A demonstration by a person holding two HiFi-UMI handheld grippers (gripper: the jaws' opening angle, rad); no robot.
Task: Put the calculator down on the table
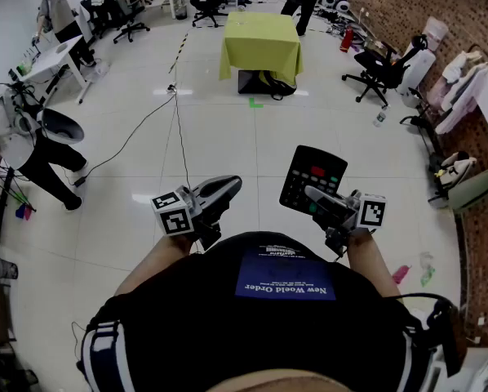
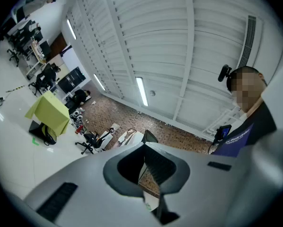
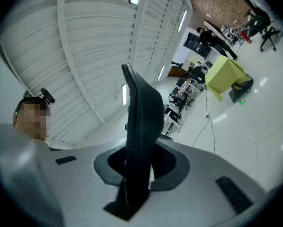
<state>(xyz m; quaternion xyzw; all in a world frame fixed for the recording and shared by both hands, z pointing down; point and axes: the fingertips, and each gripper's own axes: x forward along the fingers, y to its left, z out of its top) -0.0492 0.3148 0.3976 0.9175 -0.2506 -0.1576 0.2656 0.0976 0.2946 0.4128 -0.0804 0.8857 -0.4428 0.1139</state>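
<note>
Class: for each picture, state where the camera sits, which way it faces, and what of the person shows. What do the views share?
Head view: on the head, facing steeply down; shows black-shirted torso, left gripper, right gripper clamping the flat black calculator.
Left gripper view: on that gripper, tilted ceilingward; closed empty jaws, person's shoulder.
Right gripper view: likewise; calculator edge-on between jaws.
All share the yellow-green cloth-covered table.

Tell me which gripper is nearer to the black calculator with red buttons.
Right. The right gripper is clamped on the black calculator at its lower edge; the left gripper sits apart to its left, holding nothing.
</note>
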